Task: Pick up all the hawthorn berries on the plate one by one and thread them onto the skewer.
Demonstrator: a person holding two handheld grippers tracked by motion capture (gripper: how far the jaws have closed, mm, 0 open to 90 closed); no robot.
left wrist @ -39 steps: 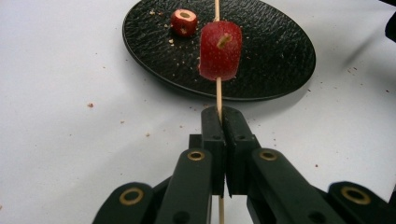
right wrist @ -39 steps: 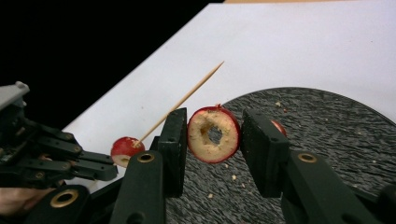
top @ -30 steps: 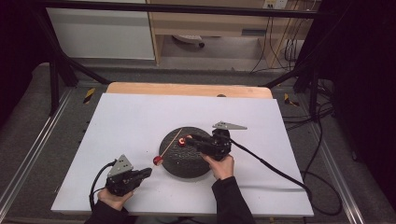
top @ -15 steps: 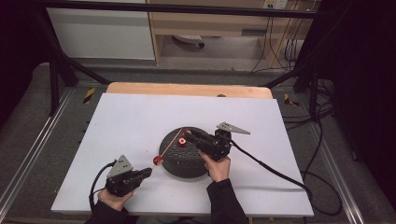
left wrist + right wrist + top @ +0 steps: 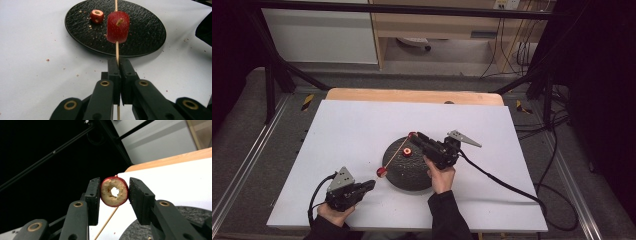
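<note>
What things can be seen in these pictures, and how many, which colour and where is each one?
plate: one, black, on the table near its middle.
skewer: one, pale wood, slanting over the plate, its near end clamped in the left gripper.
fruit pieces: three, red with a cored hole; one on the skewer, one lying on the plate, one between the right gripper's fingers.
crumbs: several, reddish, scattered on the table.
table: one, white top with a wooden far edge.
left gripper: one, black, shut on the skewer.
right gripper: one, black, over the plate, shut on a fruit piece.
</note>
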